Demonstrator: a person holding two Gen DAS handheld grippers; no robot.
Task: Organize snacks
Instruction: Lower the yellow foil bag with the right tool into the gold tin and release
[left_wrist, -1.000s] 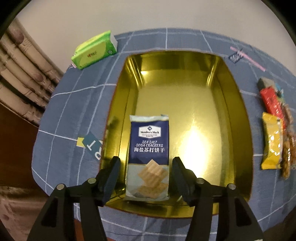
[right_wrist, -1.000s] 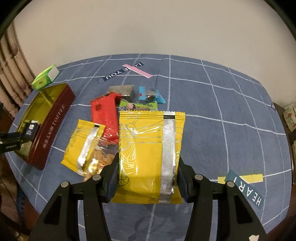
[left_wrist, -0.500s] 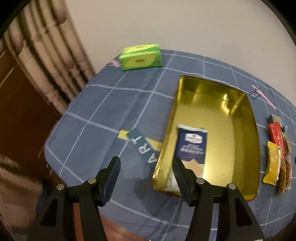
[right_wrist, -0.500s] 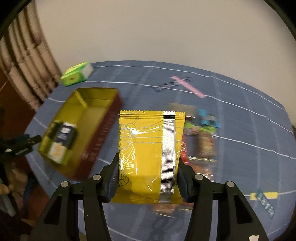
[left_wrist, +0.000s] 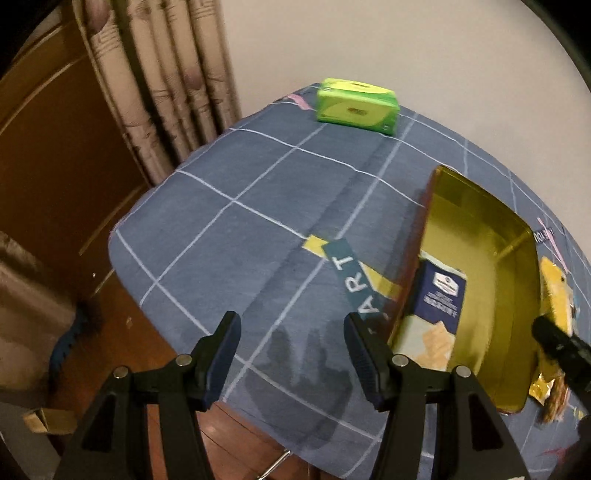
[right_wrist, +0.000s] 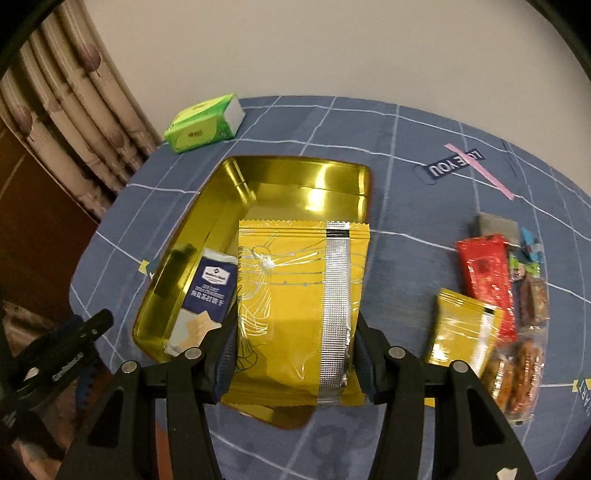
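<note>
Your right gripper (right_wrist: 295, 341) has its fingers clamped on the yellow snack bag (right_wrist: 295, 306), held over the gold tin (right_wrist: 295, 181). The cracker pack (right_wrist: 203, 299) lies inside the tin along its left wall. Your left gripper (left_wrist: 291, 345) hangs over the blue cloth near the surface's left edge, fingers spread wide with nothing between them. More snacks (right_wrist: 495, 291) lie right of the tin.

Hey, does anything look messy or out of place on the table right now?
Nothing is spilled or torn. The loose snacks right of the gold tin overlap in an untidy pile. The cracker pack lies flat in the tin.
</note>
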